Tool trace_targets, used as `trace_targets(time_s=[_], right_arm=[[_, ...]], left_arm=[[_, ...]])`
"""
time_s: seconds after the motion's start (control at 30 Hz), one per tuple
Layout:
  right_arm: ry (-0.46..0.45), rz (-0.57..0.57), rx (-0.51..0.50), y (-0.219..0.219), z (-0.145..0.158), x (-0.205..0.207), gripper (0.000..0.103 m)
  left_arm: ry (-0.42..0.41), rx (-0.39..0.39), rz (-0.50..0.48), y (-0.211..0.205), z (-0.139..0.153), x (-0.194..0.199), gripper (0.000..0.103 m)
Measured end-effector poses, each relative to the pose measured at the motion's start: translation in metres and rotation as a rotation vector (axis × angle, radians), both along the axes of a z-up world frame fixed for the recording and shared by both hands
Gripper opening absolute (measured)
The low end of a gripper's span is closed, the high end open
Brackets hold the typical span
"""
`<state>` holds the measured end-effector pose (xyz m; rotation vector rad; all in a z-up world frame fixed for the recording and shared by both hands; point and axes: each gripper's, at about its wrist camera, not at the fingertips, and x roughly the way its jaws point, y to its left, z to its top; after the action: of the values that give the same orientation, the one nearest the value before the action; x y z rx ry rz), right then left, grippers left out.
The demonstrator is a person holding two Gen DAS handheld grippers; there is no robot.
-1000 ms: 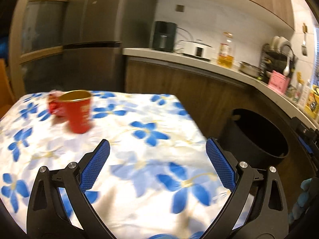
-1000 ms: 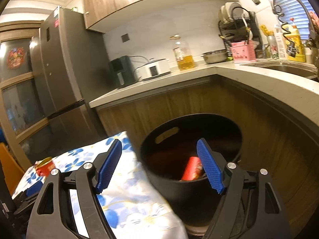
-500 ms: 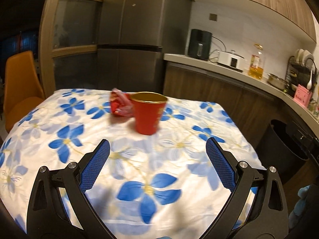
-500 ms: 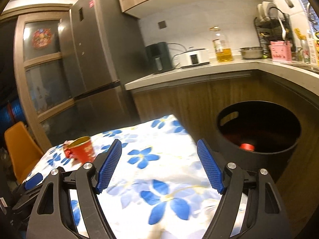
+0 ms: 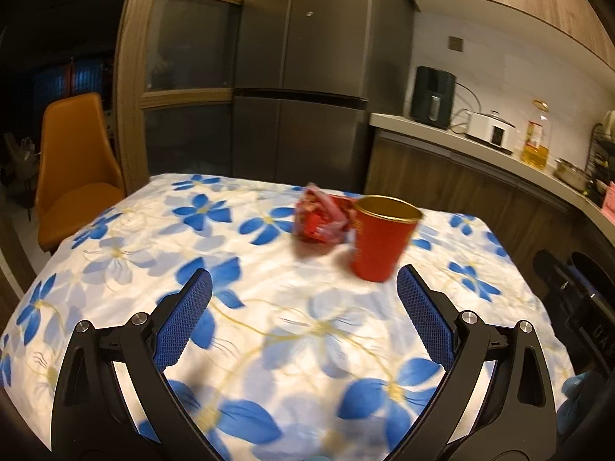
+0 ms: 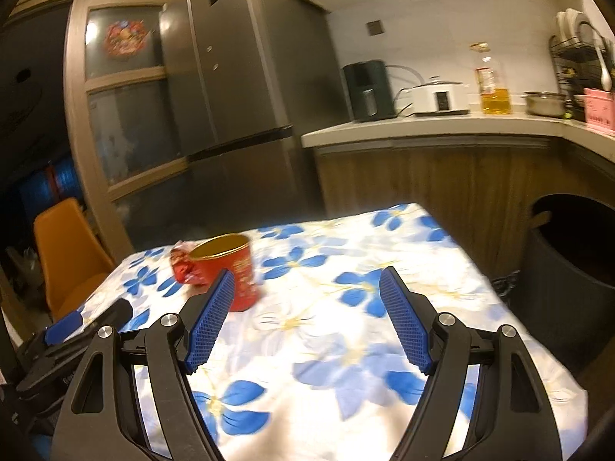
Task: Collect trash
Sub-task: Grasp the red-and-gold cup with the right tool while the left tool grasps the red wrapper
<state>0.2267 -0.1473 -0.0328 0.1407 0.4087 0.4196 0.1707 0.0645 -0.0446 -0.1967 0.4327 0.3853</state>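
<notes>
A red paper cup (image 5: 380, 240) with a gold inside stands upright on the floral tablecloth (image 5: 288, 330). A crumpled red wrapper (image 5: 321, 217) lies just behind it to the left. My left gripper (image 5: 303, 299) is open and empty, just short of the cup, which sits ahead to the right. In the right wrist view the cup (image 6: 230, 269) and the wrapper (image 6: 182, 265) are ahead to the left. My right gripper (image 6: 305, 299) is open and empty above the table. A black trash bin (image 6: 569, 265) stands on the floor at the table's right.
An orange chair (image 5: 73, 169) stands at the table's far left. A grey fridge (image 5: 296, 77) and a wooden counter (image 5: 480, 153) with appliances lie behind the table. The left gripper's body (image 6: 73, 330) shows at the right wrist view's lower left.
Both grippers have swung left, away from the bin and toward the cup and wrapper. The cup now sits closer to both. Both grippers stay open and empty.
</notes>
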Motion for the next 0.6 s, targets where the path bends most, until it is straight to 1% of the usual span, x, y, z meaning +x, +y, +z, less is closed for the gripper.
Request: trace_targets(time_s=[0.07, 0.2, 0.33, 0.37, 0.47, 0.53, 0.6], right_arm=[[0.005, 0.018, -0.009, 0.014, -0.003, 0.005, 0.076], [0.012, 0.066, -0.024, 0.044, -0.011, 0.015, 0.076], [0.019, 0.096, -0.045, 0.072, -0.019, 0.028, 0.076], [0.023, 0.098, -0.049, 0.077, -0.021, 0.032, 0.081], [0.040, 0.090, -0.048, 0.093, -0.025, 0.045, 0.086], [0.052, 0.098, -0.057, 0.102, -0.027, 0.052, 0.088], [0.048, 0.109, -0.068, 0.110, -0.028, 0.057, 0.088]], left_arm=[[-0.003, 0.000, 0.020, 0.012, 0.001, 0.003, 0.095], [-0.007, 0.014, 0.029, 0.029, 0.001, 0.015, 0.095], [-0.013, -0.004, 0.040, 0.047, -0.002, 0.025, 0.095], [-0.013, -0.010, 0.049, 0.052, -0.003, 0.028, 0.095], [-0.015, -0.030, 0.080, 0.066, -0.004, 0.032, 0.095], [-0.023, -0.048, 0.075, 0.074, -0.004, 0.033, 0.095], [-0.029, -0.047, 0.090, 0.083, -0.005, 0.033, 0.095]])
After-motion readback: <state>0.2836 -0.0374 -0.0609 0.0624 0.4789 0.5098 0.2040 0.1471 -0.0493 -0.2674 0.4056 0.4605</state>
